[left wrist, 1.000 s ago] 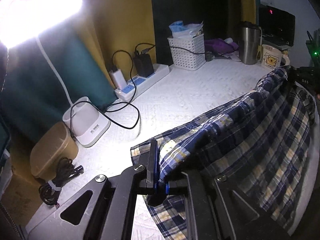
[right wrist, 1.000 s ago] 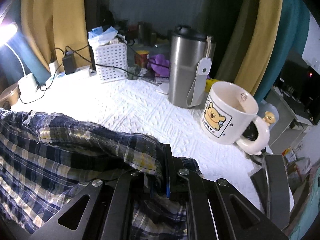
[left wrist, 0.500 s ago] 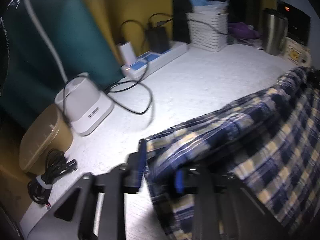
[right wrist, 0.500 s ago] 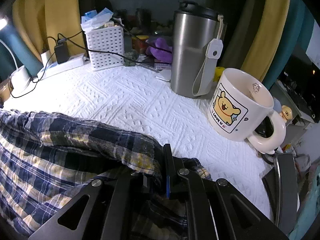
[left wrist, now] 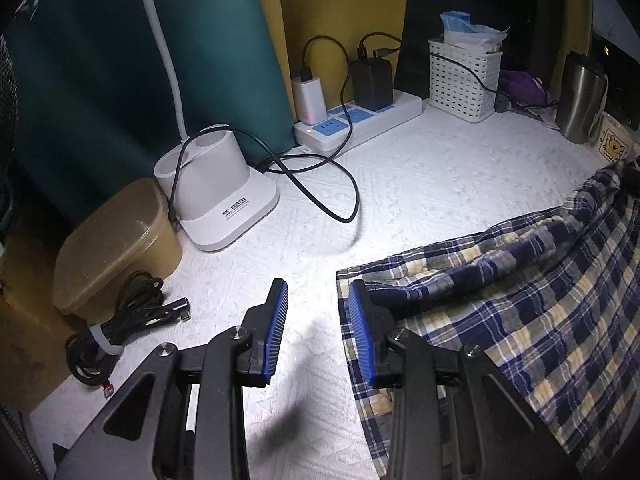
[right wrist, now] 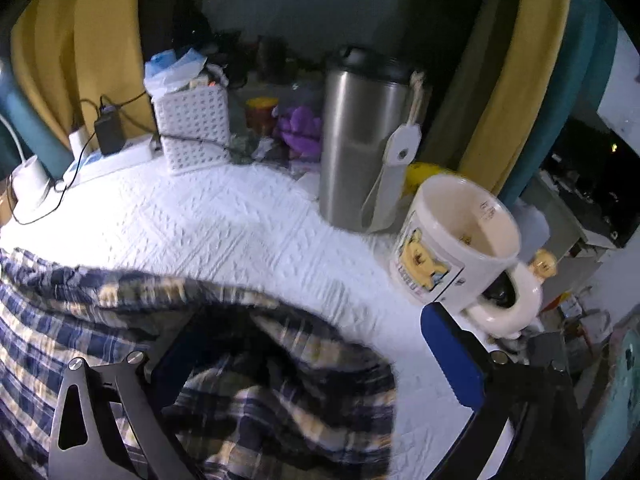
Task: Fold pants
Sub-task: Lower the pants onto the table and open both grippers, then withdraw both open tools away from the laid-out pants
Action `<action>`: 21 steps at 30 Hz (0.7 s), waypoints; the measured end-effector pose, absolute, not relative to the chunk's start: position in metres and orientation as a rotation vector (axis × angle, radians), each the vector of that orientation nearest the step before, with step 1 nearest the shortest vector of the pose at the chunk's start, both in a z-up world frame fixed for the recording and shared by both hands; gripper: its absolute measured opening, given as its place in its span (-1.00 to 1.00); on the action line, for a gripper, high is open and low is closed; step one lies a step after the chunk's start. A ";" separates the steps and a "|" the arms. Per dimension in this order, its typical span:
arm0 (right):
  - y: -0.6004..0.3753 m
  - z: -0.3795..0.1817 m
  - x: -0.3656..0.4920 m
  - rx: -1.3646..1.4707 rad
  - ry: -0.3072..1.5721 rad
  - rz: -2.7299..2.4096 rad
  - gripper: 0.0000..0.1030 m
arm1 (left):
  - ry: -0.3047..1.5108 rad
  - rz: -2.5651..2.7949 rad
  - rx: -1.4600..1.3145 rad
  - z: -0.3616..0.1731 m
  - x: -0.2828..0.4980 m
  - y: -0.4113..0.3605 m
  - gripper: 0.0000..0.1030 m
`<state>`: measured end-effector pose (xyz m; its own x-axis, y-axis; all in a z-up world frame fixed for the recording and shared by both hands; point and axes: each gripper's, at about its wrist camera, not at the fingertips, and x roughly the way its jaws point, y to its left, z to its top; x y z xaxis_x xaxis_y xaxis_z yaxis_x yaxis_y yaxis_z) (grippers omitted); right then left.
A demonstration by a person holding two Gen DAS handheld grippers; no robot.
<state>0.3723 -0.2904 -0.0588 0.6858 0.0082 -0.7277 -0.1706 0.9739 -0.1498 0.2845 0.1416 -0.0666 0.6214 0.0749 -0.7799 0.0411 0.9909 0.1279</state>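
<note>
the plaid pants [left wrist: 532,292] lie on the white textured cover of the bench [left wrist: 432,184], spread across its near right part, with one folded edge running from the near corner toward the far right. the left tongs [left wrist: 316,332] are released, their blue pads apart over bare cover; the right pad sits at the corner edge of the pants, the left pad beside it on the white cover, nothing held between them. seen from the right wrist, the right tongs [right wrist: 316,360] are spread wide, and a blurred bunch of the pants [right wrist: 280,372] lies in the gap, loose and unpinched. the right pad [right wrist: 452,360] stands just in front of a white bear mug [right wrist: 452,248]. a steel tumbler [right wrist: 360,144] stands behind the mug. farther left along the back are a white basket [left wrist: 464,76], a power strip [left wrist: 360,118] with chargers plugged in, a white lamp base [left wrist: 220,188], a tan lidded box [left wrist: 112,244] and a bundled black cable [left wrist: 120,324].
</note>
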 end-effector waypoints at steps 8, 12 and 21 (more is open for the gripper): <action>-0.266 -0.037 0.356 -0.208 0.763 0.171 1.00 | 0.884 -0.070 0.166 -0.053 0.276 0.123 -0.29; -0.214 -0.046 0.338 -0.251 0.782 0.319 1.00 | 0.868 -0.078 0.154 -0.047 0.267 0.119 -0.27; -0.114 -0.092 0.357 -0.404 0.866 0.458 1.00 | 0.917 -0.143 0.131 -0.067 0.273 0.118 -0.11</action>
